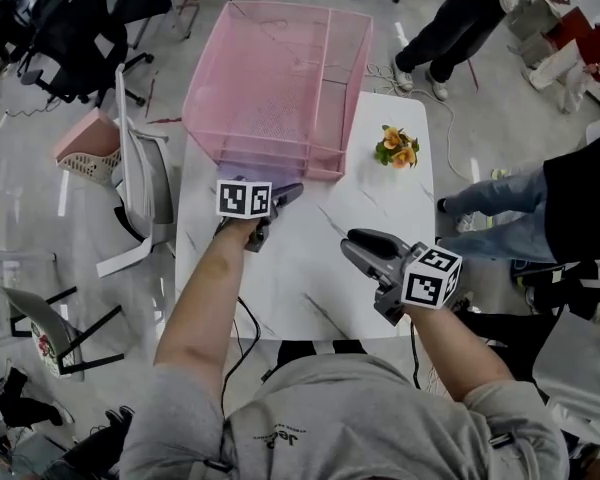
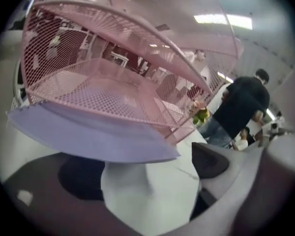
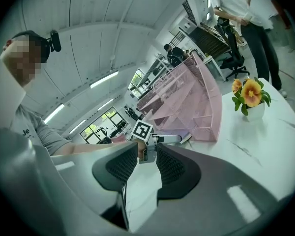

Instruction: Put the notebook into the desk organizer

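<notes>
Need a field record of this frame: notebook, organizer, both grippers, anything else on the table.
notebook: lavender notebook, in the organizer's lowest level, near edge sticking out
organizer: pink wire-mesh desk organizer, on white marble-look table
left: left gripper open, empty, at the notebook's edge
right: right gripper jaws slightly apart, empty
other: pot of orange flowers

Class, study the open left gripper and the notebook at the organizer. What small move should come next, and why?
Probably nudge the notebook deeper with the left gripper: its jaws stand open, gripping nothing, and the notebook's front edge overhangs the bottom tray of the organizer.
</notes>
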The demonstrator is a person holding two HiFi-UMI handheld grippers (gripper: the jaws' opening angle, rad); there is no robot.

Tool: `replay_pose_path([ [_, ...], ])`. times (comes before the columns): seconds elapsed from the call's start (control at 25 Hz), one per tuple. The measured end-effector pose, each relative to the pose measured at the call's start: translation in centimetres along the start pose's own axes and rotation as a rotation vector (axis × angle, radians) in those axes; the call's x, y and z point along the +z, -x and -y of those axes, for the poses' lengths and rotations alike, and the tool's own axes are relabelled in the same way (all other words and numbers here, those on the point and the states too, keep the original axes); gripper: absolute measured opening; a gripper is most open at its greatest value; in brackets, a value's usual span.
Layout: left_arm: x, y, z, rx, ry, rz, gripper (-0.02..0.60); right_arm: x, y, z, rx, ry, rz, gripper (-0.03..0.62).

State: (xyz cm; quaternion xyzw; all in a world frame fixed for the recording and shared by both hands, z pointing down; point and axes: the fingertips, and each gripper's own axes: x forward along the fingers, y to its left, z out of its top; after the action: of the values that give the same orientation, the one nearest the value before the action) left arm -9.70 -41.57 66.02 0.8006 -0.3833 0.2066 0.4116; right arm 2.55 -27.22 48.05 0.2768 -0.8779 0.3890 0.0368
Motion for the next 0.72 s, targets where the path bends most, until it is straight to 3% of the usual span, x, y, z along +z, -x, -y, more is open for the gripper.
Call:
replay_pose_path([
  [0.16, -1.4, 0.2, -0.1, 0.086, -0.331, -0.111, 0.584, -0.1, 0.2, -0.2, 0.000, 0.014, -0.005, 0.120],
  [0.24, -2.5, 0.5, 0.0, 0.090, -0.448, -0.158, 0.583, -0.3, 0.3, -0.4, 0.003, 0.018, -0.008, 0.120],
  [0.32, -3.7, 1.1, 0.1, 0.066, -0.447, -0.194, 0.583, -0.2, 0.6, -0.7, 0.008, 0.017, -0.010, 0.120],
  [0.44, -4.0, 2.6, 0.8, 0.030, -0.337, -0.178, 0.583, -0.1, 1.0, -1.0, 0.013, 0.017, -0.008, 0.120],
  [0.6, -2.3, 5.1, 3.1, -0.003, -0.301, -0.062, 0.583, 0.6, 1.3, -2.0, 0.023, 0.038, -0.003, 0.120],
  [0.72, -0.4, 8.2, 5.9, -0.048, -0.294, 0.089, 0.581, 1.8, 1.6, -3.3, 0.051, 0.077, 0.007, 0.120],
])
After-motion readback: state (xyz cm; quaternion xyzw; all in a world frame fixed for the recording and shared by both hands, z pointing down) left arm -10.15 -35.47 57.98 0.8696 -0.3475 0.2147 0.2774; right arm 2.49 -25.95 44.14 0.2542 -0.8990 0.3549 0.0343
